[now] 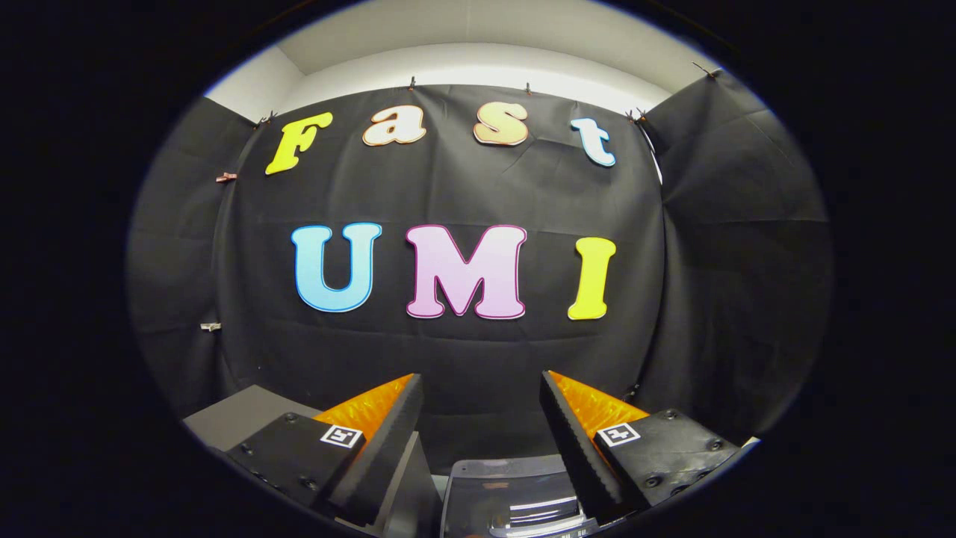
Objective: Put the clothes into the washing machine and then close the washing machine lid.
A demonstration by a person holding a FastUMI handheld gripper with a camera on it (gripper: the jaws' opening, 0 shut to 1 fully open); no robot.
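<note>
The gripper (482, 426) leads the frame, its two fingers (396, 441) spread wide with nothing between them — held level and pointed at the black cloth wall (478, 194) of the booth. Just below and between the fingers sits the washing machine (515, 501), of which a glossy, see-through lid panel in a grey frame shows, catching streaks of light; whether that lid lies fully shut cannot be told from this angle. A grey block (239, 415) stands beside the left finger, what it is unclear. No clothes can be made out through the lid, so the scene would suit either laundry waiting elsewhere or laundry already inside.

Judged from the task, the clothes should handle as light, soft and limp — best pinched at a bunched fold so that the fabric does not slide out or trail. The lid looks stiff, smooth and likely slippery; its front edge seems the sensible place to take hold or press.
</note>
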